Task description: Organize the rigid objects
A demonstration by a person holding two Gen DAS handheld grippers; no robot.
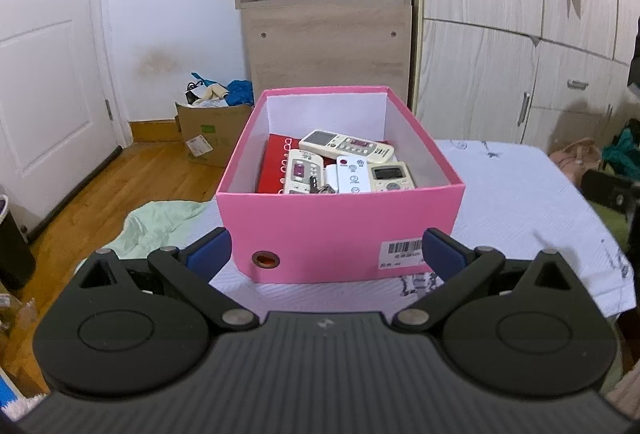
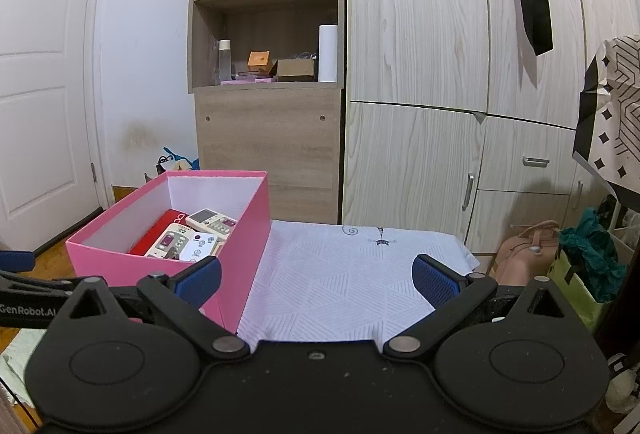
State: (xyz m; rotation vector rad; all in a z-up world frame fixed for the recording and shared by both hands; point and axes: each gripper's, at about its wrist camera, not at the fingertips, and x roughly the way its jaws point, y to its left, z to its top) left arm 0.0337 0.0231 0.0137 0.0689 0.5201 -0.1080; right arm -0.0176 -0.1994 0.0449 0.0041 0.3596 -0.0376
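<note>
white door (image 1: 44,65), wood floor (image 1: 120,185), open shelf unit (image 2: 266,33) beside pale wardrobe doors (image 2: 416,73).

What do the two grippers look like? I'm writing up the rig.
Both are matte black. The left gripper and right gripper each have blue textured pads, angled black linkage arms with silver pivot pins, and round housings. White "GenRobot.AI" lettering shows on the left one in the right view.
</note>
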